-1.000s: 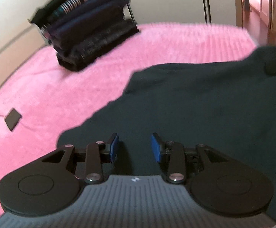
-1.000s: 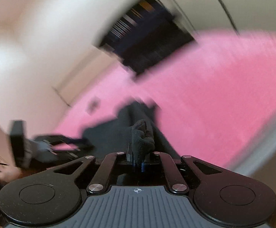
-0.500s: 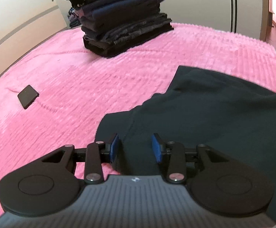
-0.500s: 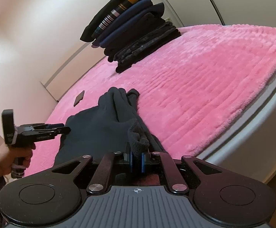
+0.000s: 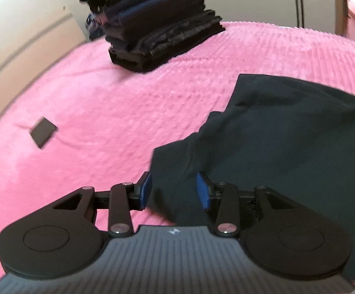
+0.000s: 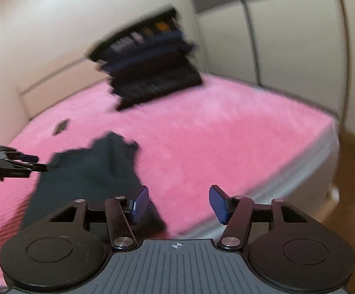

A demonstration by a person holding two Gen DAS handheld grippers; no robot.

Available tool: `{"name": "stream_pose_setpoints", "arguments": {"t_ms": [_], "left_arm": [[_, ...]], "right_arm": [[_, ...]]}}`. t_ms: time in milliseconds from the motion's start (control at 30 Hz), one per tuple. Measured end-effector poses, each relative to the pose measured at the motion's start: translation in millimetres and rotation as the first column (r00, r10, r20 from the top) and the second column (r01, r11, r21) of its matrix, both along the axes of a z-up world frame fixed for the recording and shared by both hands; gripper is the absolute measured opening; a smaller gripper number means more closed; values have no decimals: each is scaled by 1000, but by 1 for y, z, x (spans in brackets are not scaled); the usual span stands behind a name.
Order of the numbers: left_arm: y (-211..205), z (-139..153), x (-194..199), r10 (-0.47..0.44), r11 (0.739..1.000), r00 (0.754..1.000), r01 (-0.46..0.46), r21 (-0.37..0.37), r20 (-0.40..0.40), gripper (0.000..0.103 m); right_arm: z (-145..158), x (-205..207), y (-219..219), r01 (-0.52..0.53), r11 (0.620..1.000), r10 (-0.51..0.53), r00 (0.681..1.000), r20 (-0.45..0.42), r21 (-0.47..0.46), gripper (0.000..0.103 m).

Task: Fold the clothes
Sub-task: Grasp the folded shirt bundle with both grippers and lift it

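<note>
We see open pink blanket across the centre of the left wrist frame, interrupted only by a small dark flat object at mid left. A tall stack of folded clothes blocks the upper centre, with the wall close behind it. The dark garment covers the right half; in the right wrist frame, the lower right drops off the bed edge.

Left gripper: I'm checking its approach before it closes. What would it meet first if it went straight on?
The dark garment: a fold already lies between the open left gripper, so it would likely push further into cloth.
</note>
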State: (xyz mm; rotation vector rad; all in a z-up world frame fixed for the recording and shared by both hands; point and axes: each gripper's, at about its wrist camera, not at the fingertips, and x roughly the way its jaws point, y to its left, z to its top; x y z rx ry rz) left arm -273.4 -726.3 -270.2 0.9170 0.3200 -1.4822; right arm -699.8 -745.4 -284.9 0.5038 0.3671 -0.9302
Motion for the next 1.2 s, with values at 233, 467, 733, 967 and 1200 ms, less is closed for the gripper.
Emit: {"name": "stream_pose_setpoints", "arguments": {"t_ms": [233, 467, 733, 967, 1200], "left_arm": [[69, 9, -10, -160, 986, 970, 166, -20, 180, 43], [110, -6, -27, -297, 952, 907, 306, 18, 298, 52], [122, -41, -37, -471, 861, 745, 505, 61, 473, 67], [112, -78, -45, -578, 734, 514, 666, 128, 634, 75], [94, -92, -48, -616, 661, 366, 722, 205, 697, 45]], "right_arm": [[17, 107, 79, -516, 856, 513, 855, -71, -29, 58], [-36, 186, 105, -608, 784, 619, 748, -238, 128, 58], [-62, 204, 126, -651, 759, 541, 610, -579, 25, 58], [-43, 175, 97, -623, 779, 598, 699, -393, 76, 20], [-17, 134, 76, -606, 788, 599, 716, -359, 108, 20]]}}
